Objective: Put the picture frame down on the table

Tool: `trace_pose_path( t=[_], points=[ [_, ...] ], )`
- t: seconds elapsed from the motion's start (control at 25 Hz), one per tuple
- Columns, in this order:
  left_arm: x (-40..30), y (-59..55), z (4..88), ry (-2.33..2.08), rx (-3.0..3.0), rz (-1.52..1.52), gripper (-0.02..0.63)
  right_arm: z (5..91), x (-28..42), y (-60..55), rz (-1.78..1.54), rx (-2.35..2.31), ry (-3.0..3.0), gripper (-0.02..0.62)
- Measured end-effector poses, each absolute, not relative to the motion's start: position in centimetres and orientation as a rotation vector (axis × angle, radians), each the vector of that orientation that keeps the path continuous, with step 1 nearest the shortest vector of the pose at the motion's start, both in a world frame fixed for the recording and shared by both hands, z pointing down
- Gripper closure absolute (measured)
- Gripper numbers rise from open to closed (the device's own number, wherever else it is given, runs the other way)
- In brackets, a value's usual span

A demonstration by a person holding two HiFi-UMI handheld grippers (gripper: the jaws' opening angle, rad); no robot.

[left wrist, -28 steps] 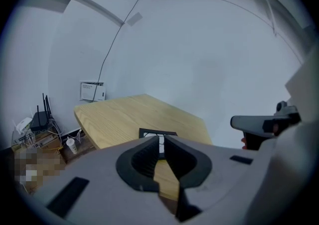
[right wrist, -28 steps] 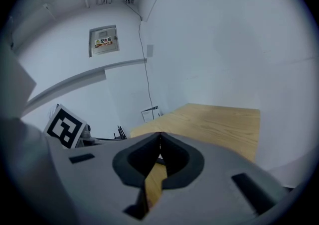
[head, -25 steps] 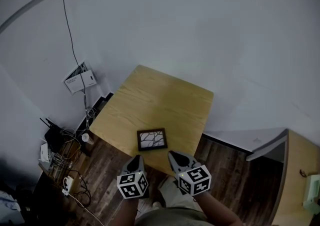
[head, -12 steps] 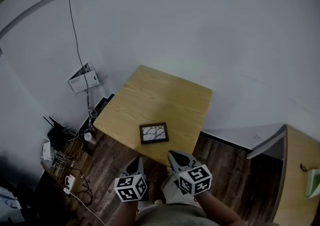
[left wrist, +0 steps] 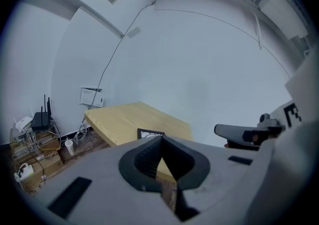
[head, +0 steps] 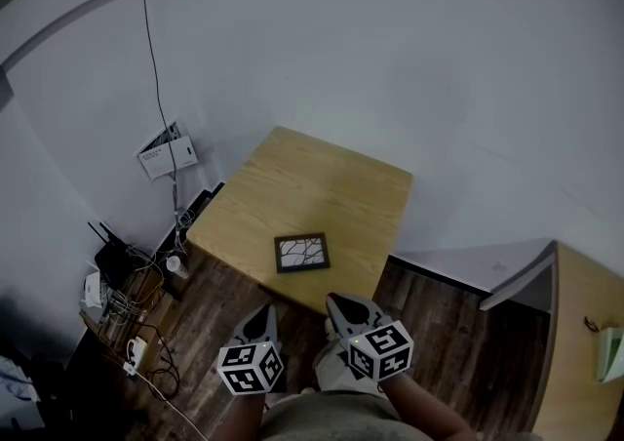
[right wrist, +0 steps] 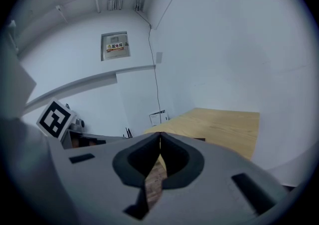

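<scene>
Picture frame (head: 301, 253): flat on the wooden table (head: 312, 185), face up, close to its near edge; seemingly a branching line drawing inside. Left gripper (head: 263, 314) and right gripper (head: 339, 302): both closed, nothing between the jaws, over plank floor (head: 458, 351) just near of the table. Cable clutter (head: 122, 307) at left.

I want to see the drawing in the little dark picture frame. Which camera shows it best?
The head view: it looks down on the whole dark-rimmed picture frame, lying flat on the light wooden table. The left gripper view shows only its far edge; the right gripper view, a dark sliver.
</scene>
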State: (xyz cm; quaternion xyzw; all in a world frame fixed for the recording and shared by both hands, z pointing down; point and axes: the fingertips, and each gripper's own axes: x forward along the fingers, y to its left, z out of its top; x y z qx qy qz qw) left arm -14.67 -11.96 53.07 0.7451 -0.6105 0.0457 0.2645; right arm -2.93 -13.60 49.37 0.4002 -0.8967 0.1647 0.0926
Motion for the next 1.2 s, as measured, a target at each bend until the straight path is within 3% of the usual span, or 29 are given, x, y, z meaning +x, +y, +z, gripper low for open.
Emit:
trace_pose_path(
  t=[1.2],
  points=[
    [-15.0,-12.0,52.1,-1.659,2.019,0.109,0.603,48.6,-4.1,-13.2,0.397,1.136,-2.669,0.595]
  ],
)
